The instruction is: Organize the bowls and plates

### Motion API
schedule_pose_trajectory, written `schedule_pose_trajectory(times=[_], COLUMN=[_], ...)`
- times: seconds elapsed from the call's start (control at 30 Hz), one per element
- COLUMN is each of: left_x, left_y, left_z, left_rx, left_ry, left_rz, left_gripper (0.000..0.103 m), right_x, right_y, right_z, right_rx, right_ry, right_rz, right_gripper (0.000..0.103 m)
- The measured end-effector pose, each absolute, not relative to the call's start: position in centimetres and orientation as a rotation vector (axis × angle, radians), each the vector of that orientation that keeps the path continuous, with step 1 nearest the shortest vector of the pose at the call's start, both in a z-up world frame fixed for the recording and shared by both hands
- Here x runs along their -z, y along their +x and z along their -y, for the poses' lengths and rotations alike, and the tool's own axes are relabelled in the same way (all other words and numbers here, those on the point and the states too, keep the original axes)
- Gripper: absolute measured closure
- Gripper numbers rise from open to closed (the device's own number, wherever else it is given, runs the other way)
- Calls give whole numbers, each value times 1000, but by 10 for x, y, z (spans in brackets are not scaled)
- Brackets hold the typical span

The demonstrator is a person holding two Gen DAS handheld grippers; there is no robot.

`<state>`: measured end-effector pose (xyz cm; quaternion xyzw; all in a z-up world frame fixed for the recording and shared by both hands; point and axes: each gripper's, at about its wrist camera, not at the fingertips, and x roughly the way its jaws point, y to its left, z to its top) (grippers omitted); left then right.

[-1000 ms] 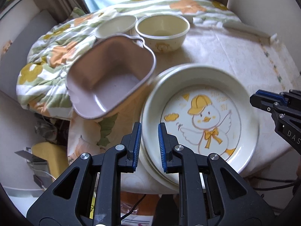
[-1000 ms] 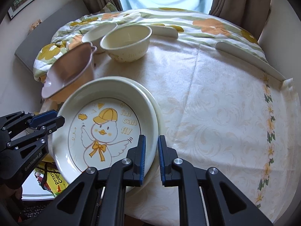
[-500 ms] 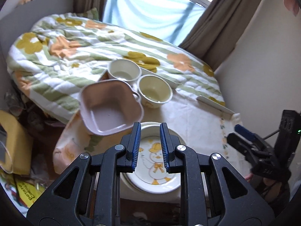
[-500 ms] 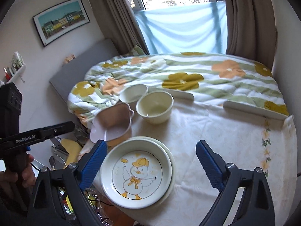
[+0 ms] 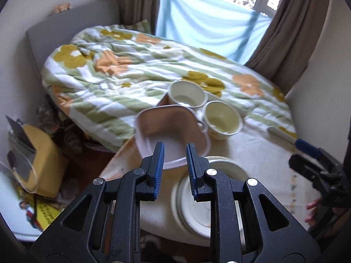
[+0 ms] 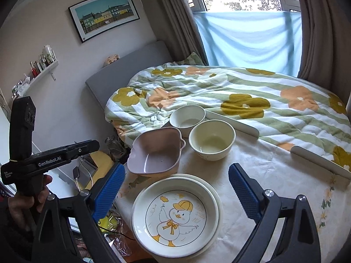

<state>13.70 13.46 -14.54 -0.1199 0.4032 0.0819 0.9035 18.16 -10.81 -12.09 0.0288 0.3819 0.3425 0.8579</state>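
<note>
Raised right tongs [image 6: 175, 188] above duck plate [image 6: 175, 215]

Glossy ceramic duck plate [image 6: 175, 215] on a matt, patterned cloth tablecloth [image 6: 274, 175].

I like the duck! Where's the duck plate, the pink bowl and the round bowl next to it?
duck plate [image 6: 175, 215], right wrist view, the duck picture.
pink bowl [image 6: 153, 161], right wrist view, inside bottom.
round bowl [image 6: 211, 143], right wrist view, inside.
</note>
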Motion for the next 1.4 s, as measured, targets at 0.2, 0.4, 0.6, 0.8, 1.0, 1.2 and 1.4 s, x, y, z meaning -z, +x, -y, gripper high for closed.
schedule_pose_trajectory(times=[0.2, 0.4, 0.6, 0.8, 1.0, 1.2, 1.4], left_x=[188, 220, 253, 274, 297, 310, 305], left_y=[162, 187, 212, 235, 250, 257, 257], left_z=[-163, -193, -212, -216, -222, -228, -227], left_rx=[-188, -206, -178, -169, -155, -141, -128], left_ry=[-285, -359, -446, -474, -518, -520, -457], left_rz=[-900, -976, -1046, -1087, -1141, -1168, -1152], left_gripper=[1, 1, 1, 6, 44, 92, 94], right_x=[152, 192, 228, 246, 263, 267, 265], right_y=[213, 253, 280, 302, 313, 315, 313], right_z=[79, 48, 20, 2, -12, -19, -24], right_rx=[-743, -734, -710, -734, -727, -706, -691], right_ry=[91, 50, 56, 103, 123, 108, 76], right_rz=[-898, -1084, -1205, -1259, -1304, -1288, -1259], right_gripper=[9, 9, 9, 24, 62, 87, 90])
